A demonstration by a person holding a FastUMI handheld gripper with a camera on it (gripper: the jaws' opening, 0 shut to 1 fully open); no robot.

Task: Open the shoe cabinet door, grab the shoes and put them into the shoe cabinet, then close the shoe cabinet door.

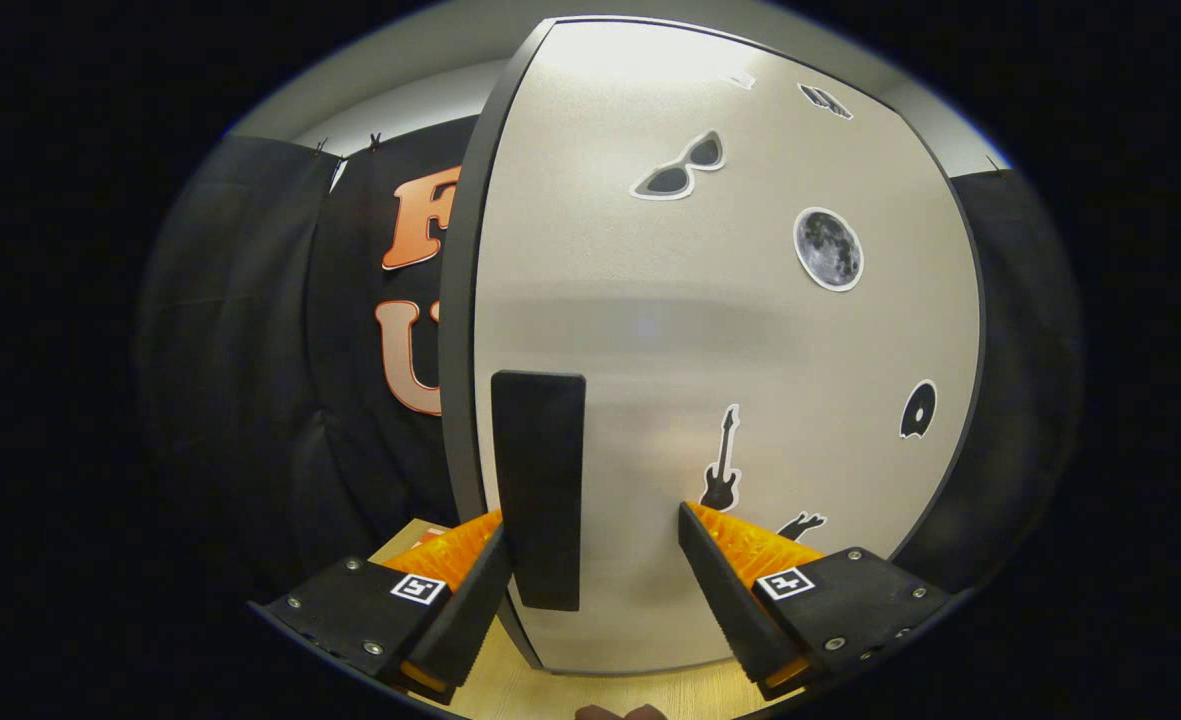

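Observation:
The shoe cabinet door [710,340] stands right in front of me, a pale panel with a dark rim and several stickers on it. Its black upright handle [538,490] sits near the door's left edge. My gripper [592,520] is open, with the handle inside the gap, hard against the left finger [470,590] and covering that finger's tip. The right finger [730,590] is well clear of the handle, its tip close to the door face near a guitar sticker. Neither pad presses on the handle. I cannot tell whether the door is ajar or closed.
Black booth cloth [280,400] hangs to the left of the door's edge and to its right. A light wooden surface [520,690] lies under the door and the fingers. A bit of a hand [615,712] shows below the gripper.

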